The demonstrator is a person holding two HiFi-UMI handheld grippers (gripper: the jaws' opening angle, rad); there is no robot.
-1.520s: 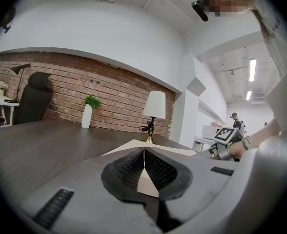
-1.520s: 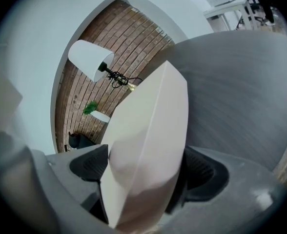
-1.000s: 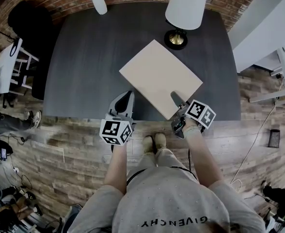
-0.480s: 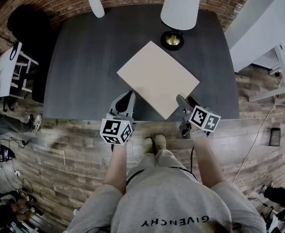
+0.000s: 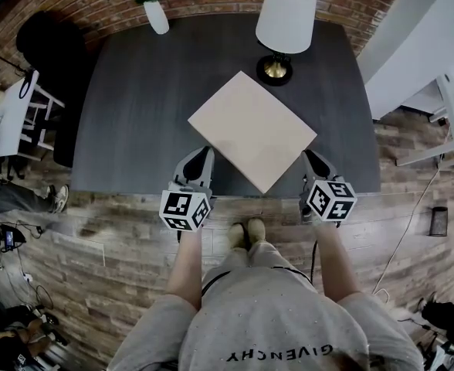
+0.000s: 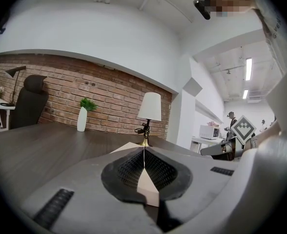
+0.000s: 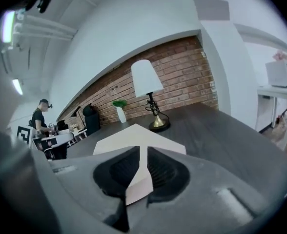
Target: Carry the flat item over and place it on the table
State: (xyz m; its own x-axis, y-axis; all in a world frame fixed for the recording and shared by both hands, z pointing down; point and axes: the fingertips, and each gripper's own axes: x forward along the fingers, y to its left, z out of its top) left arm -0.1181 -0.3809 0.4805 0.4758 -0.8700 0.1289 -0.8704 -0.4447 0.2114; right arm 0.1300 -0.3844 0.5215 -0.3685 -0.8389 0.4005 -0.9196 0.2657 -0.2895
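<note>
Head view: board (image 5: 252,130) lies left of right gripper's (image 5: 311,158) empty, just-closed jaws.

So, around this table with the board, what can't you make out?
Head view: the lamp shade covers its stem.
Head view: items on the white side table are too small.
Left gripper view: the left tool hides the board's near part.
Right gripper view: the person in the background is too small.
</note>
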